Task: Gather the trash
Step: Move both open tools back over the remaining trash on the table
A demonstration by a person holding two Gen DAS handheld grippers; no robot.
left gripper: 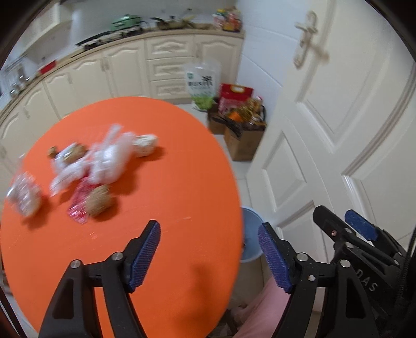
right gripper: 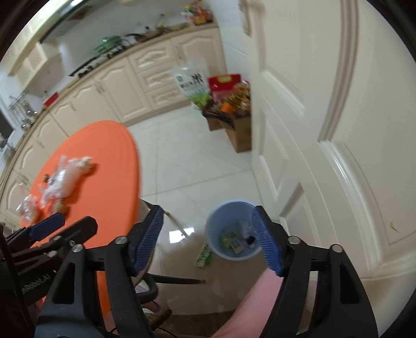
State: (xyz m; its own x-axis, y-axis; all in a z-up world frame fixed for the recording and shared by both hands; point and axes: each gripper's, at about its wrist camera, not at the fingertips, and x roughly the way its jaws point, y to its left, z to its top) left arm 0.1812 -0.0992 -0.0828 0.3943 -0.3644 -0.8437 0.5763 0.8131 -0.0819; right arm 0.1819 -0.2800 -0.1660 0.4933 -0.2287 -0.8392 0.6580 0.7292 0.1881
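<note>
A round pale blue plastic waste bin (right gripper: 232,228) stands on the white tiled floor (right gripper: 187,161), just beside a cream panelled door (right gripper: 338,130). Inside it lie a few pieces of rubbish: a green and yellow packet (right gripper: 230,240), something small and whitish pink, and a small dark item, all too small to name. On the floor at about 8 o'clock from the bin, touching or nearly touching its wall, lies a green and white wrapper (right gripper: 203,256).

At 9 o'clock from the bin stands a round orange table (left gripper: 169,202). On its far left part is a blurred cluster of trash: crumpled clear plastic bags (left gripper: 109,158), a red printed wrapper (left gripper: 78,205), a brown crumpled ball (left gripper: 98,200), a small white paper cup (left gripper: 144,144) at the cluster's 2 o'clock, and a clear packet (left gripper: 23,195) at its 8 o'clock.

The left gripper (left gripper: 209,256), black with blue ribbed pads, hangs over the table's near right edge with its jaws set wide apart and nothing between them. The right gripper (right gripper: 209,240), of the same make, hangs above the floor with the bin seen through its wide gap; it grips nothing. Pink fabric (right gripper: 254,306) shows below both.

Far off, cream kitchen cabinets (left gripper: 124,67) carry a green pot (left gripper: 124,22). In the corner by the door, cardboard boxes (left gripper: 241,140) hold bottles and a red package, beside a green and white bag (left gripper: 201,85)
</note>
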